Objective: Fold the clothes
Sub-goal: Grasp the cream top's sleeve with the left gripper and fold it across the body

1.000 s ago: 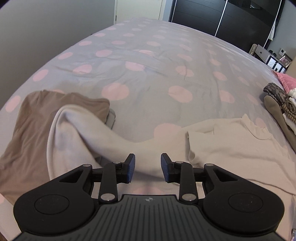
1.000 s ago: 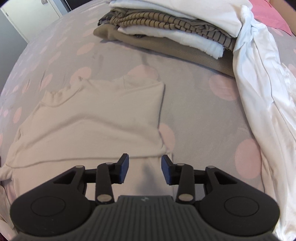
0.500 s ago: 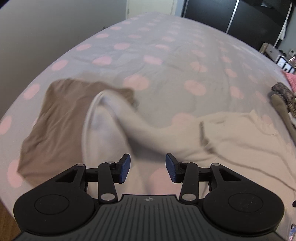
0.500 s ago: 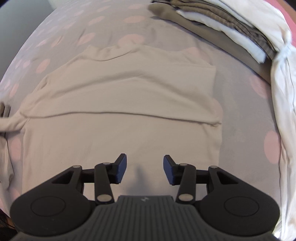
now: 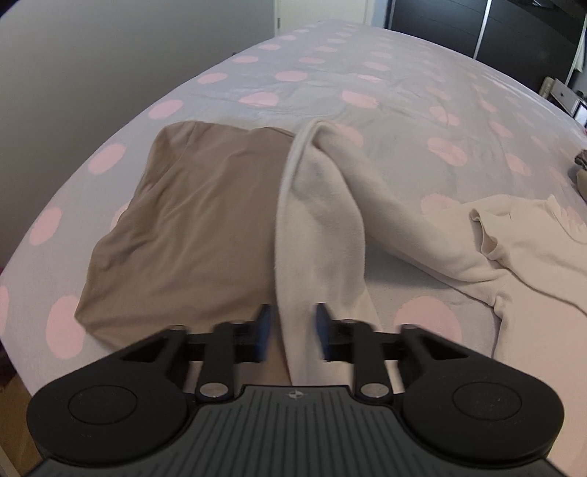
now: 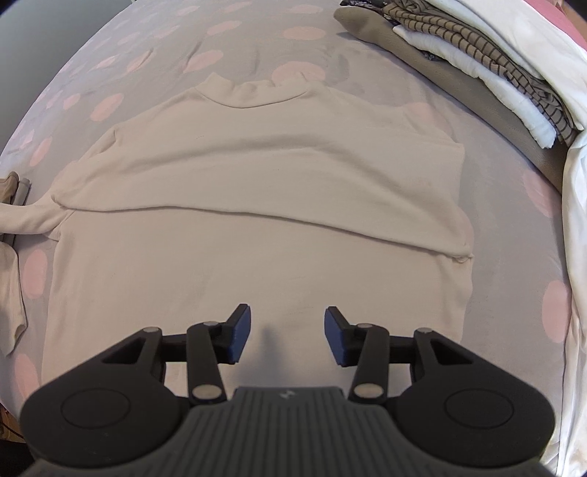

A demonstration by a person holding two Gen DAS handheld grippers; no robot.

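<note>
A cream long-sleeved top (image 6: 256, 205) lies flat on the bed, collar at the far side, its right sleeve folded across the chest. Its left sleeve (image 5: 323, 227) stretches out, bends back and drapes over a tan garment (image 5: 190, 235). My left gripper (image 5: 291, 335) is open, its fingers on either side of the sleeve's near end. My right gripper (image 6: 288, 335) is open and empty, just above the top's lower body near the hem.
The bed has a grey sheet with pink dots (image 5: 367, 80). A pile of folded clothes (image 6: 477, 55) and a white sheet (image 6: 576, 220) lie at the far right. The bed's left edge (image 5: 22, 264) drops to the floor. Dark wardrobes (image 5: 440, 22) stand behind.
My left gripper moved left and nearer, so the sleeve end now lies between its fingers. My right gripper drew back toward the hem and its jaws opened wider.
</note>
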